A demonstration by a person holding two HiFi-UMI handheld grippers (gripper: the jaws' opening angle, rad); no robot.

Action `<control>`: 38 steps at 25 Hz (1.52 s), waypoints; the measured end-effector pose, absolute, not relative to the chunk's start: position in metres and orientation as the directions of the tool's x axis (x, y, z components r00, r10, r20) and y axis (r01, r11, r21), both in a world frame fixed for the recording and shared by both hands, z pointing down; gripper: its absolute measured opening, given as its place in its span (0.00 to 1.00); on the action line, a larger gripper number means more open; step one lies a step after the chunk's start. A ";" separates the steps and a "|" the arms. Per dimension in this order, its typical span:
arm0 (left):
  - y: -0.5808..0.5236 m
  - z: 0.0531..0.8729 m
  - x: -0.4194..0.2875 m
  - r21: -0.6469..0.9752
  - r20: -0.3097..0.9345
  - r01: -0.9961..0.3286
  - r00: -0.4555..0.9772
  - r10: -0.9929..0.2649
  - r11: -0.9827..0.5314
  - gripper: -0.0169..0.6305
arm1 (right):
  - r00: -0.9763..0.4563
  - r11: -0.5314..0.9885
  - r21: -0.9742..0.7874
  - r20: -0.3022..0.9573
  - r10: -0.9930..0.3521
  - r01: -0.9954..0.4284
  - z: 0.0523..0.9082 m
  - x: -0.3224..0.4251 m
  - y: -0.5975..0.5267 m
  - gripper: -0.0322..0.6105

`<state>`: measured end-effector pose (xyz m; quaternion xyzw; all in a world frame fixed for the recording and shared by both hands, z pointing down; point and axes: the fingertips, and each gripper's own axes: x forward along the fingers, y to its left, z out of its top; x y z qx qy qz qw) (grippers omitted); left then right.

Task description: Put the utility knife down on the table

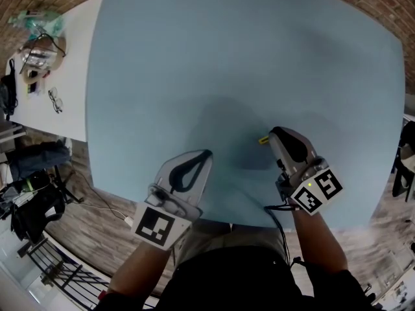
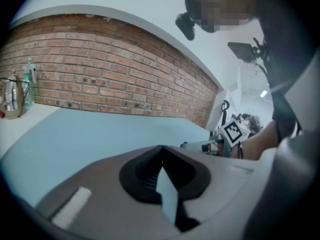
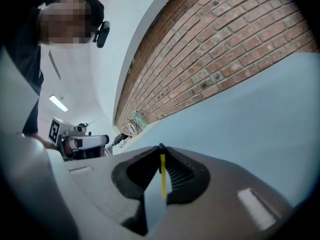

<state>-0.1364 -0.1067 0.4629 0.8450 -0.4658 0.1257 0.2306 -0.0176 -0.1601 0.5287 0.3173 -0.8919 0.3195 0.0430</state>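
**A:** Where's the utility knife (image 1: 263, 140)?

**B:** It's in the right claw (image 1: 272, 133). From the head view only a short yellow end shows, sticking out of the claw's tip toward the middle of the blue counter (image 1: 227, 57). In the right gripper view it's a thin yellow strip seen edge-on, standing upright in the slot between the dark pads.

**A:** So that claw is closed on it?

**B:** Yes, both pads are pressed against the yellow strip and the tips are nearly touching above it.

**A:** Is the knife on the counter?

**B:** I can't tell whether it touches. The claw is low over the near part of the counter, tilted a little downward, with a soft shadow under it.

**A:** And the left claw (image 1: 207, 154)?

**B:** It's closed with nothing in it. In its own view the tips meet, and only blue counter shows through the gap behind them. It sits near the counter's front edge, well apart from the right one.

**A:** Anything else around?

**B:** There's a brick wall (image 2: 100, 79) beyond the counter. A white table (image 1: 71, 76) at the left has a pair of glasses (image 1: 55, 100) lying on it.
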 end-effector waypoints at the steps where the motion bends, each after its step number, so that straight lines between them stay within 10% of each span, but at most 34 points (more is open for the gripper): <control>1: -0.107 0.463 -0.137 0.271 0.427 -0.846 0.533 -0.731 -0.459 0.03 | -0.795 0.595 -0.542 0.280 -0.538 -0.594 0.529 -0.017 -0.161 0.12; 38: -0.107 0.468 -0.146 0.270 0.437 -0.861 0.509 -0.742 -0.432 0.03 | -0.784 0.566 -0.556 0.314 -0.535 -0.609 0.545 -0.018 -0.166 0.12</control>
